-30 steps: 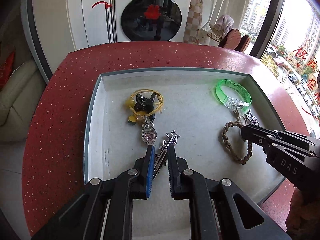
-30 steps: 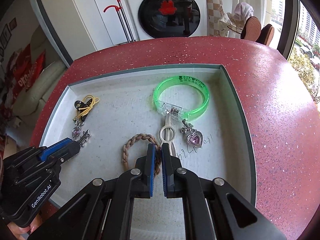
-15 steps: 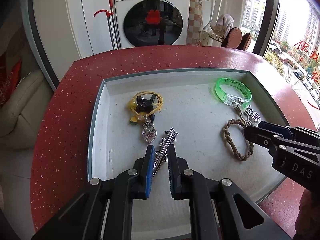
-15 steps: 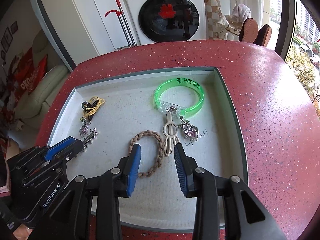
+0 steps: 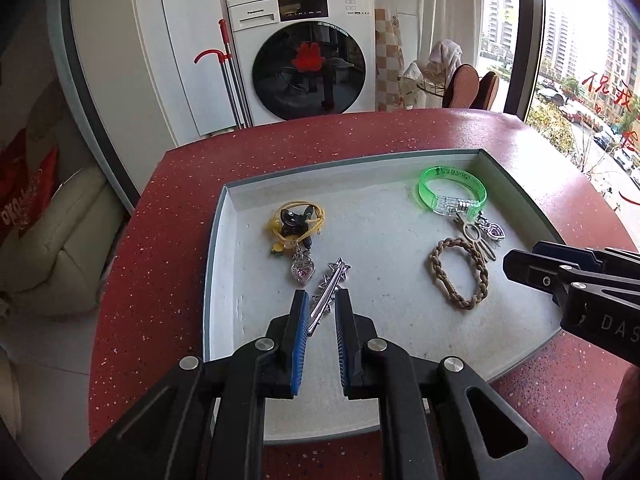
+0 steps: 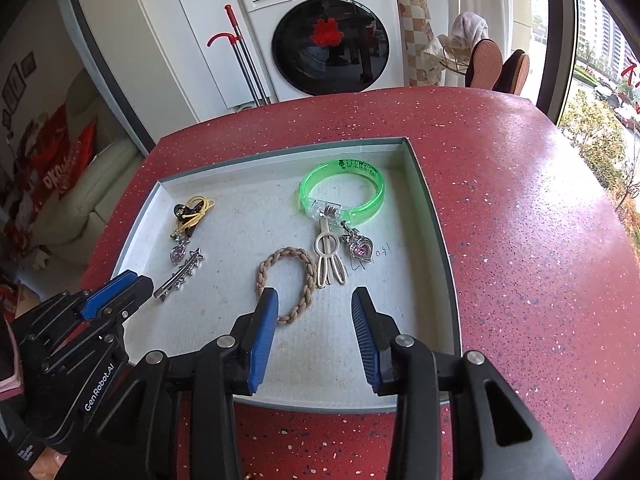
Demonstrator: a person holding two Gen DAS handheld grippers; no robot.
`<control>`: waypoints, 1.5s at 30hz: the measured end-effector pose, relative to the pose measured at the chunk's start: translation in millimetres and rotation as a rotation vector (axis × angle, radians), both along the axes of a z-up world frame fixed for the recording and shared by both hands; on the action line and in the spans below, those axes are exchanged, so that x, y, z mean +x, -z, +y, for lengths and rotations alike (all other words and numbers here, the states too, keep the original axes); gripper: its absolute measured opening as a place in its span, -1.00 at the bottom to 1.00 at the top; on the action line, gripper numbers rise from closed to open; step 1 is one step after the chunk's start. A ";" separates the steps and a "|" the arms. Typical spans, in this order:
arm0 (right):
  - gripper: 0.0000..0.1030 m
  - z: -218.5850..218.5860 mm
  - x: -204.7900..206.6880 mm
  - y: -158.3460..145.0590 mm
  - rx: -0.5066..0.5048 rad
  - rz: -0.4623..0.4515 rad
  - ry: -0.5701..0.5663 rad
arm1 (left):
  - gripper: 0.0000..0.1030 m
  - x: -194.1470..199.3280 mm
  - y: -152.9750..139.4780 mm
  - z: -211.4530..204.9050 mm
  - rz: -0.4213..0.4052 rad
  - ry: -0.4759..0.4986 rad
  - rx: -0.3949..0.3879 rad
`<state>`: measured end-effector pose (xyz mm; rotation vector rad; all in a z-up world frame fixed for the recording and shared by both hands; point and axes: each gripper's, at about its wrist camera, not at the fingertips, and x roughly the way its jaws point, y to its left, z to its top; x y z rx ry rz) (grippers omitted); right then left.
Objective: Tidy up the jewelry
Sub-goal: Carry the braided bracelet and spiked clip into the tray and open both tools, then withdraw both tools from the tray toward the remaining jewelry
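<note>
Hair clip: a silver clip with stars (image 5: 329,289) lies slanted in the left half of the tray, its near end between the left gripper's pads, its star tip pointing away.
Left gripper: the left gripper (image 5: 321,312) is closed on the hair clip; in the right wrist view it (image 6: 138,286) sits at the clip's near end (image 6: 179,275).
Right gripper: the right gripper (image 6: 315,307) hangs over the tray's near right part, its jaws opening with nothing pinched between them; the braided loop's near end lies just beyond its left pad.
Braided loop: a tan braided band (image 6: 285,282) lies flat, just beside a pale clip (image 6: 329,258).
Green bracelet: a clear green bangle (image 6: 342,192) lies near the tray's far right corner, with a heart charm (image 6: 361,247) just beside its clasp.
Yellow cord bundle: a yellow cord with dark pieces and a heart pendant (image 5: 295,229) lies just beyond the hair clip.
Tray: a shallow grey tray (image 5: 224,216) holds all the jewelry.
Table: a red speckled table (image 6: 520,208) bears the tray.
Background: a white washing machine (image 6: 328,32) stands beyond the table.
</note>
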<state>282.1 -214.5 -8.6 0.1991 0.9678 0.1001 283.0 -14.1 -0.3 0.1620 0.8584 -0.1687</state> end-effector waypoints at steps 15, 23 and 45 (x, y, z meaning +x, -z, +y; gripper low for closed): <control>-0.17 -0.5 -20.2 -15.2 0.000 -0.013 -0.002 | 0.49 -20.5 -10.0 14.1 -0.007 -0.024 -0.013; 0.63 3.6 -33.4 -24.1 0.006 -0.049 -0.006 | 1.00 -33.7 -15.7 21.6 -0.078 -0.049 -0.024; 1.00 9.2 -91.4 -31.3 0.047 -0.028 -0.061 | 1.00 -95.9 -14.7 40.6 -0.032 -0.079 -0.041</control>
